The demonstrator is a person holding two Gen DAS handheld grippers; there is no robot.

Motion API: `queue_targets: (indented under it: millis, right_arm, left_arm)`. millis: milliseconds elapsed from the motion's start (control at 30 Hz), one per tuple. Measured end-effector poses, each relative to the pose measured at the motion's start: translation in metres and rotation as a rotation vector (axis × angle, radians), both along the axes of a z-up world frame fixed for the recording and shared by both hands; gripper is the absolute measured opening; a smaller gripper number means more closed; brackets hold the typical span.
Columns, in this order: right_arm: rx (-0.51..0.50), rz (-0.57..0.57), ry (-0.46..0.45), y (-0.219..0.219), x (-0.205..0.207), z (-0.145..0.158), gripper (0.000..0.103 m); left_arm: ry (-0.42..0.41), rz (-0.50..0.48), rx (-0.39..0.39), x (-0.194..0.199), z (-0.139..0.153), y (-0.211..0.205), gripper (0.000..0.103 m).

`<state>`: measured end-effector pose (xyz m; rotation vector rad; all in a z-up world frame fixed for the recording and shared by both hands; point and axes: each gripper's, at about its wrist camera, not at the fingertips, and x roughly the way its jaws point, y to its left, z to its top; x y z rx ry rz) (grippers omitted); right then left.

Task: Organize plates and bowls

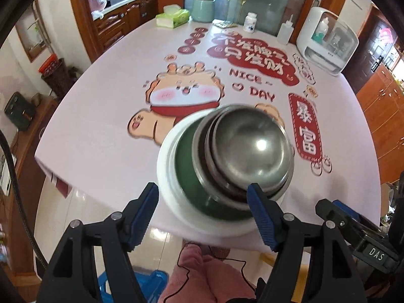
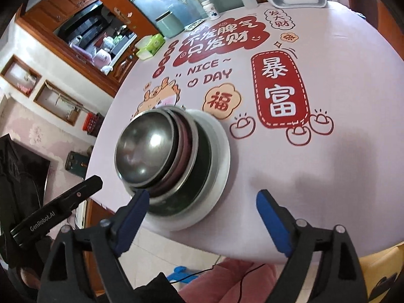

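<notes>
Seemingly the stacking is done: from the left wrist, the left gripper (image 1: 203,213) gapes empty before the stack of bowls (image 1: 224,164) at the table's (image 1: 101,139) near edge. From the right wrist, the right gripper (image 2: 202,223) gapes empty beside it; next, I judge, comes backing away without nudging it.

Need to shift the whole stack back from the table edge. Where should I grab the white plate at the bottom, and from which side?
Take the white plate by its bare rim, probably from the near table edge, where both open grippers, left and right, already face it. Its lip juts out past the green dish and the upturned steel bowl, whose smooth dome offers little to pinch.
</notes>
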<state>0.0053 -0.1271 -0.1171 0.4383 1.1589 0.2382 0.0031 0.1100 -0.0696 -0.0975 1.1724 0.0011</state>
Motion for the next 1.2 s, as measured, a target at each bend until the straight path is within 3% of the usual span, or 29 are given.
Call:
queue_targets:
  millis: [300,367,500,567,633,833,967,1200]
  right_arm:
    - [-0.119,-0.003,-0.032,0.011,-0.020,0.033,0.095]
    - [-0.135,-0.018,-0.038,0.011,-0.022,0.041,0.096]
    - [-0.176,-0.071,-0.067,0.010,-0.028,0.068,0.096]
    - [-0.212,-0.095,-0.069,0.011,-0.032,0.081,0.097]
    - [-0.250,-0.111,-0.069,0.014,-0.036,0.090,0.098]
    - [-0.299,-0.123,-0.130,0.030,-0.051,0.110,0.098]
    - [-0.347,-0.135,-0.198,0.044,-0.061,0.121,0.098]
    - [-0.362,-0.179,-0.220,0.049,-0.067,0.125,0.103]
  left_arm:
    - [-0.036,-0.037,-0.019,-0.011,0.018,0.005,0.072]
    - [-0.052,-0.063,-0.008,-0.011,0.027,0.003,0.079]
    - [-0.111,-0.127,-0.005,-0.013,0.050,-0.001,0.081]
    - [-0.129,-0.150,0.020,-0.013,0.058,-0.003,0.089]
    - [-0.135,-0.169,0.053,-0.012,0.066,-0.003,0.090]
    - [-0.221,-0.141,0.078,-0.019,0.087,0.007,0.101]
    - [-0.261,-0.136,0.083,-0.022,0.092,0.011,0.102]
    - [-0.278,-0.144,0.109,-0.024,0.095,0.013,0.102]
